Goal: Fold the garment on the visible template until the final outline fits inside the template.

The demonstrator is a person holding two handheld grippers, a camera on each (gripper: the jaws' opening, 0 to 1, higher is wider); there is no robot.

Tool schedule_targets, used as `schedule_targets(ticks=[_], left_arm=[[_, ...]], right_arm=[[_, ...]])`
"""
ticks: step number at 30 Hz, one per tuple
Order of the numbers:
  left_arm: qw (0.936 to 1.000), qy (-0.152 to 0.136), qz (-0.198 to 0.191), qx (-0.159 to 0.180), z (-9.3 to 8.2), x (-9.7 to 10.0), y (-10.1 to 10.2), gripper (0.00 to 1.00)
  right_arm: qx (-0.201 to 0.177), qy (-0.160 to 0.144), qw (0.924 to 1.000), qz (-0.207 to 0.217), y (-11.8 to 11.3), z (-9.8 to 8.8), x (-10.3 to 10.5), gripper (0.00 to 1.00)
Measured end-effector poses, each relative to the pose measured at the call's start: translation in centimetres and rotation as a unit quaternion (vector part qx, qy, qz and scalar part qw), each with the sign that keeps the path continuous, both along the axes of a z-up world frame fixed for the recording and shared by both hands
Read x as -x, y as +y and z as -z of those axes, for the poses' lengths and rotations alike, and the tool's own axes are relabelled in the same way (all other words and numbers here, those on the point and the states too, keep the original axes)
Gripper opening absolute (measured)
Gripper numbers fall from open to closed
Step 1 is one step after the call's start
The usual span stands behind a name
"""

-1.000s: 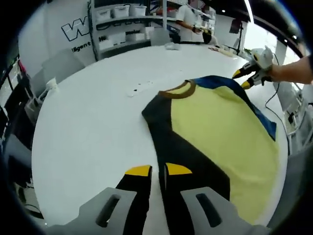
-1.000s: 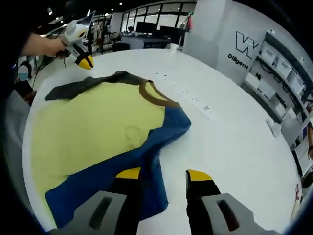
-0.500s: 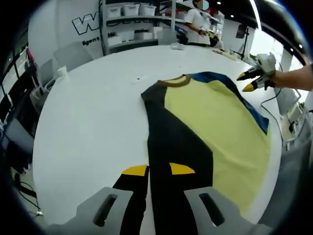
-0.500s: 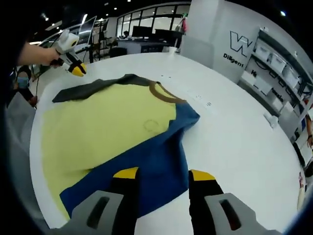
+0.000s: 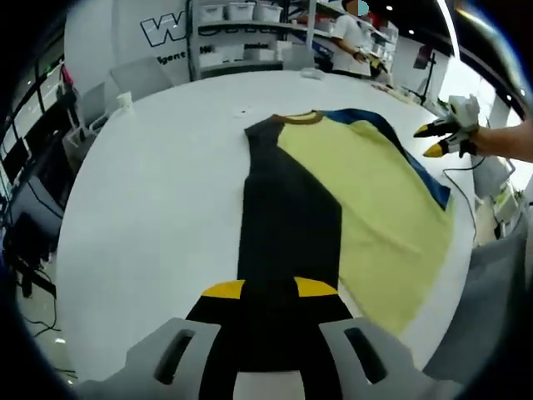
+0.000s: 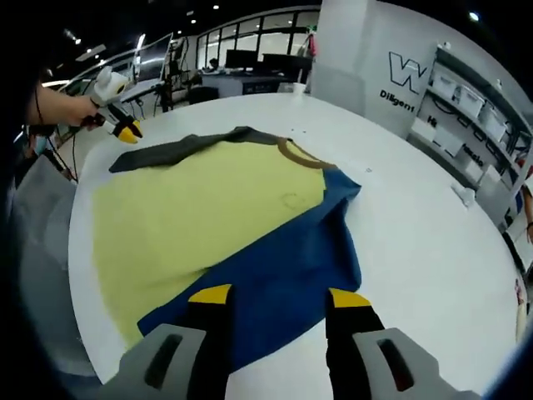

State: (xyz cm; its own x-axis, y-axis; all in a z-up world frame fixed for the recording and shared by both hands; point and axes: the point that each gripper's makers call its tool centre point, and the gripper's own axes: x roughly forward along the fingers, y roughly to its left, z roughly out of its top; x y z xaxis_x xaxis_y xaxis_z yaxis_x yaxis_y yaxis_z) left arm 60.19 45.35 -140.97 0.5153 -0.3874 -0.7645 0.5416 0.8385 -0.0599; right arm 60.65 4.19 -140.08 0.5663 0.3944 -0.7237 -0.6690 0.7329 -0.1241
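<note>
On white table (image 5: 141,208), both grippers spread, now nearer garment (image 5: 358,192): left gripper (image 5: 268,288), right gripper (image 6: 279,295).

a wide white round desk (image 5: 150,192) spreads across the middle of both views. in the left gripper view, shelving (image 5: 250,33) with white storage bins stands at the top of the frame, and a white wall with dark lettering (image 5: 166,29) sits to its left. a person in a white shirt (image 5: 354,37) stands at the upper right. in the right gripper view, the lettered wall (image 6: 408,71) is at the upper right, shelves with bins (image 6: 470,108) at the right edge, and dark windows (image 6: 250,37) run along the top.
</note>
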Motion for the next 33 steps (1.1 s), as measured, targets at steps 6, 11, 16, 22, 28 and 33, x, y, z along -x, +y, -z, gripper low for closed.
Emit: schedule_targets(ticks=[6, 11, 16, 22, 28, 33], left_arm=[[0.9997, 0.003, 0.024, 0.001, 0.5, 3.1, -1.5, 0.21], [0.9991, -0.003, 0.042, 0.011, 0.3, 4.7, -2.6, 0.2], [0.997, -0.006, 0.077, 0.009, 0.4, 6.2, -4.1, 0.19], [0.9927, -0.007, 0.12, 0.003, 0.8, 8.2, -5.4, 0.18], [0.9871, 0.0, 0.159, -0.018, 1.7, 9.9, -6.0, 0.18], [0.9828, 0.001, 0.182, -0.034, 2.1, 10.8, -6.1, 0.17]], right_arm=[[-0.01, -0.004, 0.9987, -0.049, 1.5, 0.2, 4.2, 0.39], [-0.008, -0.007, 0.9973, -0.073, 1.7, 0.5, 6.7, 0.36], [0.002, -0.005, 0.9954, -0.095, 1.7, 1.2, 9.1, 0.32], [0.003, -0.004, 0.9939, -0.11, 1.7, 1.8, 11.4, 0.25], [0.016, 0.009, 0.9928, -0.118, 1.0, 2.9, 13.0, 0.16], [0.022, 0.021, 0.9928, -0.116, 0.3, 3.4, 13.7, 0.08]])
